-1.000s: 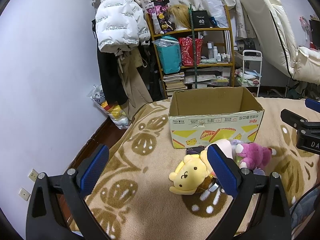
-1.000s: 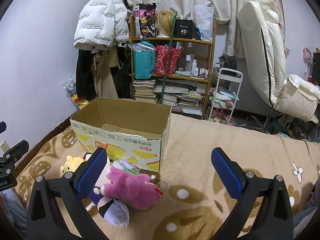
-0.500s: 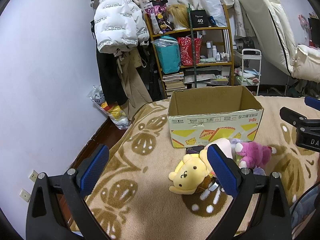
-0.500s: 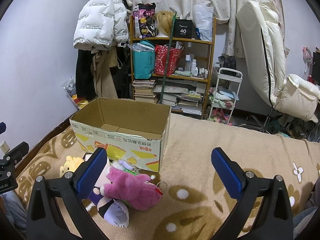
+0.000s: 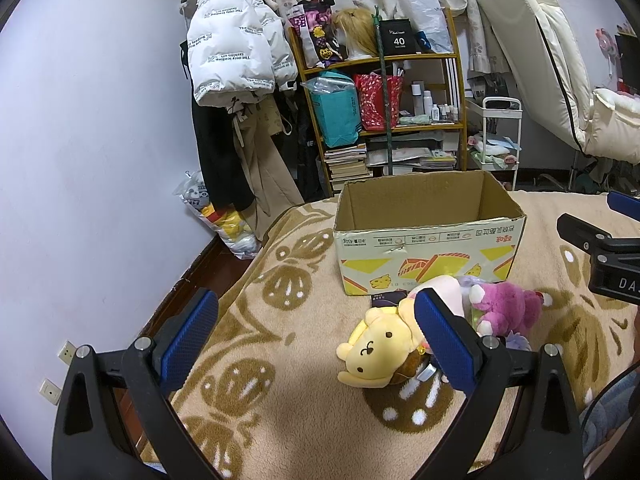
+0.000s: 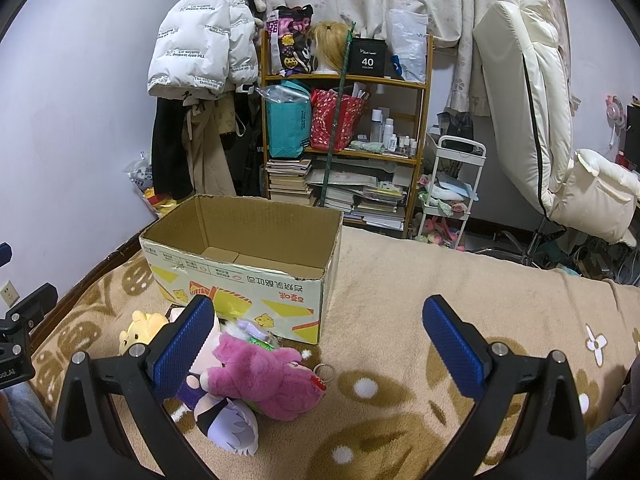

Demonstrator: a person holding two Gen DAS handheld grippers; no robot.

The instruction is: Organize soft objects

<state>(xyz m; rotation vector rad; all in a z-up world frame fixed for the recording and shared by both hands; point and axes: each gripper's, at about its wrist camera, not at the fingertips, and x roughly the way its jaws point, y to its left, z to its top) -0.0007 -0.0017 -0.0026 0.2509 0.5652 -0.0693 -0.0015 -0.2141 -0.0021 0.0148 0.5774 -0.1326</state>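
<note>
Plush toys [image 6: 256,376] heaped against cardboard box [image 6: 248,276], cluttered shelf [image 6: 344,144] behind

You get even, soft indoor light and sharp focus in both views; strong fisheye bending and black corners at the edges, with only faint shadows.

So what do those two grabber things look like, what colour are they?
Both look the same. The left gripper has a black, Y-shaped plastic frame with silver screws, and each finger ends in a flat blue pad with a bumpy grid texture. The right gripper matches, with the same blue pads. From the left view, its black side shows white letters.
</note>
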